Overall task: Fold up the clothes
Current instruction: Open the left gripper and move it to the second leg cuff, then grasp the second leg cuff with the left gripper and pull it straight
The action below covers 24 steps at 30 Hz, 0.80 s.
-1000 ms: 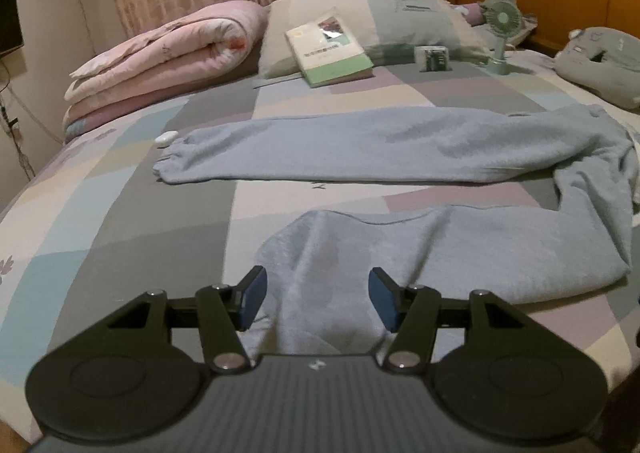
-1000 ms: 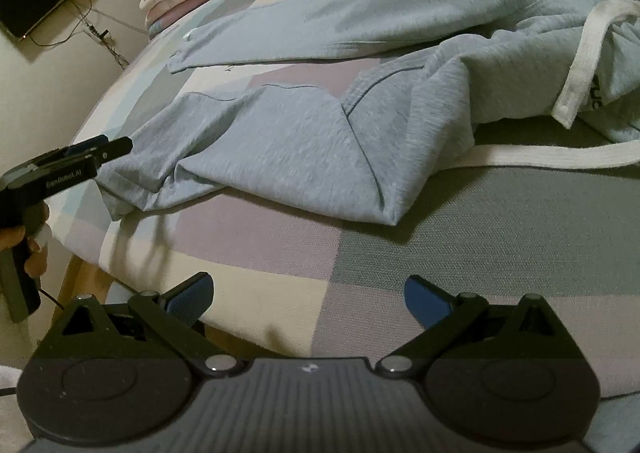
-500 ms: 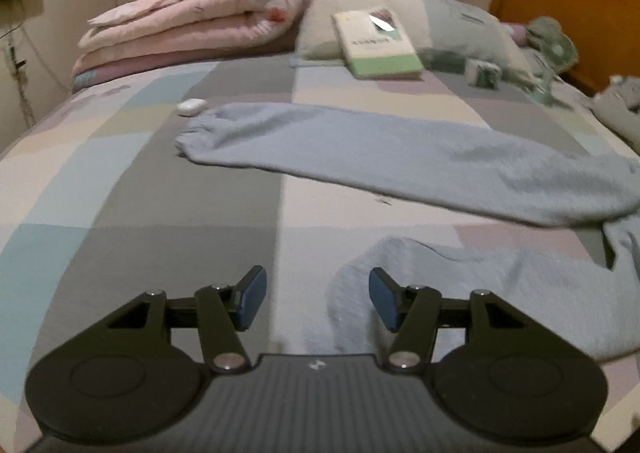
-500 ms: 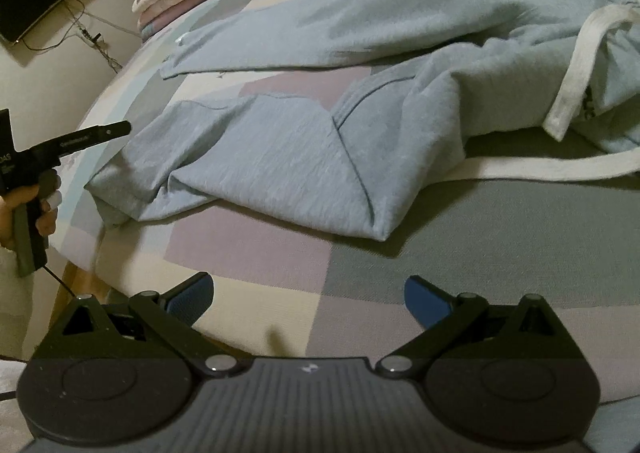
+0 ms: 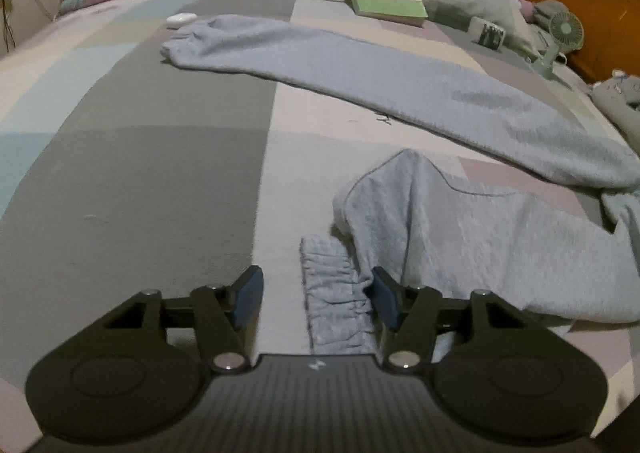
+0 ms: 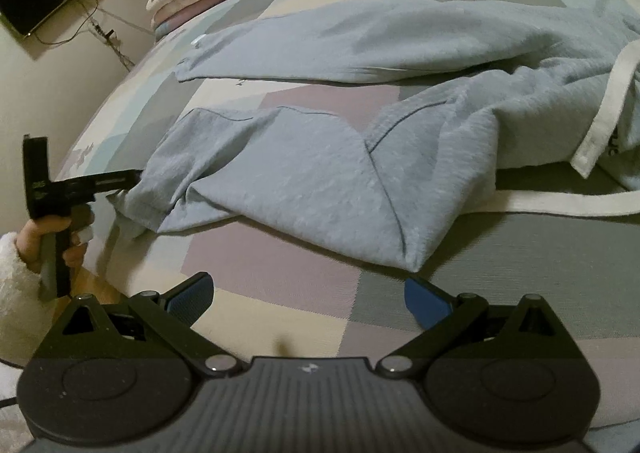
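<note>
Two grippers work over a bed (image 5: 168, 181) covered in a patchwork sheet of grey, cream and mauve blocks. The left gripper (image 5: 316, 299) sits low with its jaws wide, the gathered elastic cuff (image 5: 334, 293) of the near leg lying between its blue pads. In the right wrist view a hand (image 6: 48, 237) in a fluffy white sleeve grips its handle. The right gripper (image 6: 310, 299) hovers spread wide over bare sheet. The soft grey sweatpants (image 6: 360, 93) lie sprawled across the bed, one leg straight, the other folded over.
</note>
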Each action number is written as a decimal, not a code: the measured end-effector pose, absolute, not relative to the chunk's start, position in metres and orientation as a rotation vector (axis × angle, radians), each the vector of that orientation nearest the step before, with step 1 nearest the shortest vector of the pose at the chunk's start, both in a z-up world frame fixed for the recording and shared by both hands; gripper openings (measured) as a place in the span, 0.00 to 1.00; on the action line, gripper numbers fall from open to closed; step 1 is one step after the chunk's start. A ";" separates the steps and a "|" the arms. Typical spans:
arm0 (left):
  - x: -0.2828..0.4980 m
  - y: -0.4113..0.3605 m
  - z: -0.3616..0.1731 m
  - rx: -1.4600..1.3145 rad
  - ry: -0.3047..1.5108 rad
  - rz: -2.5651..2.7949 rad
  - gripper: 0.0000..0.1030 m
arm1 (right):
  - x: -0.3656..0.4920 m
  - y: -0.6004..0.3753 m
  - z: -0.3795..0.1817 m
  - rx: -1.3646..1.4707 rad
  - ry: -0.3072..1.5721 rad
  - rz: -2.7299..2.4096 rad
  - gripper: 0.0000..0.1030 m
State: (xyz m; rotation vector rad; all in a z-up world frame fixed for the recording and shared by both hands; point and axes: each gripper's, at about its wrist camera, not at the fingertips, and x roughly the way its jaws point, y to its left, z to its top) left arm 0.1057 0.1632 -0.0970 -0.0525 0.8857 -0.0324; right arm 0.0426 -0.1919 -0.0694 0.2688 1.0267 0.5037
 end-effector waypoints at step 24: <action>0.106 0.170 -0.054 -0.011 0.717 0.049 0.14 | 0.020 -0.188 -0.051 0.234 0.980 0.494 1.00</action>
